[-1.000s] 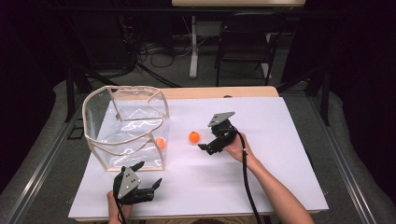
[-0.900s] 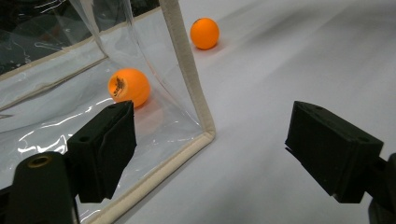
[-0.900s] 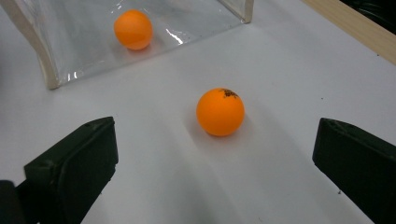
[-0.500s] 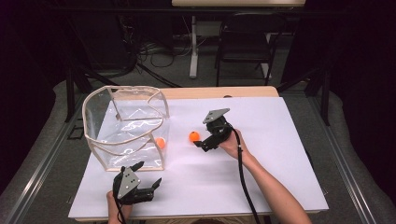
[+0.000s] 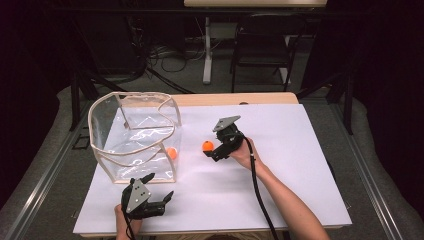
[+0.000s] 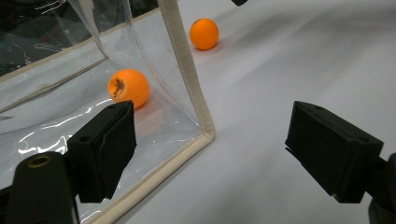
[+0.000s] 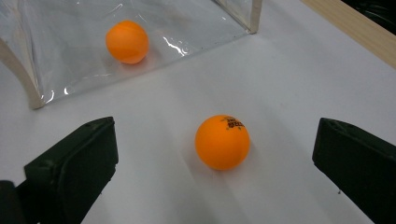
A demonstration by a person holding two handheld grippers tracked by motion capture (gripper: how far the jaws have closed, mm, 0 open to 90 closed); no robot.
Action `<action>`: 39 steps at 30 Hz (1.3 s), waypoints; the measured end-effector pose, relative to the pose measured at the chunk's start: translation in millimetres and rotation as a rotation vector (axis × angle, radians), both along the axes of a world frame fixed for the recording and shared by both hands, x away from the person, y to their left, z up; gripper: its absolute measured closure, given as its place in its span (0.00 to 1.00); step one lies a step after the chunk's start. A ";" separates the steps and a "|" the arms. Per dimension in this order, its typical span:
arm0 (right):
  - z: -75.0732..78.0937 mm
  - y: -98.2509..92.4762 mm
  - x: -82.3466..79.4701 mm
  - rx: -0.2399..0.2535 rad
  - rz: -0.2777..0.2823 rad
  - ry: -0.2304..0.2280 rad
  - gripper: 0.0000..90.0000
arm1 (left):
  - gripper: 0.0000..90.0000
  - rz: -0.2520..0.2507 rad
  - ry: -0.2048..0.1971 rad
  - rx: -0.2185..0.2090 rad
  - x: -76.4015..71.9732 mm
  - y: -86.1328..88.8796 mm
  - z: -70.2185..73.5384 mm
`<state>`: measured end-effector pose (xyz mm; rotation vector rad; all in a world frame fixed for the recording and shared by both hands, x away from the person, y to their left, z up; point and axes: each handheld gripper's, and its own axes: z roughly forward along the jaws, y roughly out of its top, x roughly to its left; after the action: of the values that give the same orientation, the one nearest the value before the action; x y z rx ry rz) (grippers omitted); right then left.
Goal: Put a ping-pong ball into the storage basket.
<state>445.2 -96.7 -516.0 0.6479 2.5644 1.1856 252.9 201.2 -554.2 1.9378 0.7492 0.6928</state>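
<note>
An orange ball lies on the white table sheet. My right gripper is open, its jaws standing on either side of this ball without touching it. To the left stands a clear bag with beige edging. A second orange ball rests inside it at the near right corner. My left gripper is open near the table's front edge, pointing at that corner, with nothing between its jaws. The loose ball lies farther off in the left gripper view.
The wooden table edge runs along the back of the sheet. A chair and cables stand on the floor beyond the table. The right half of the sheet is bare white surface.
My right gripper has moved a little left and forward, bringing its open jaws around the loose ball. The ball, the bag and the left gripper have stayed put.
</note>
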 end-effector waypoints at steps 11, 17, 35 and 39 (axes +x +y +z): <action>-11.1 8.0 4.3 -0.022 0.012 0.009 0.00 | 0.18 -0.004 0.000 -0.001 -0.4 0.3 0.1; -19.0 12.8 7.6 -0.041 0.009 0.014 0.00 | 0.18 -0.007 0.002 0.000 0.3 -0.4 -0.4; -30.0 22.2 9.2 -0.093 -0.047 -0.005 0.43 | 0.18 -0.014 0.002 0.004 -1.0 -0.7 -0.1; -30.1 22.0 9.7 -0.098 -0.066 -0.014 0.52 | 0.18 -0.020 0.005 0.006 -0.3 -1.7 -0.5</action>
<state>454.9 -74.7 -546.1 0.6937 2.5505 1.0331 252.7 199.5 -554.7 1.9501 0.7304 0.6789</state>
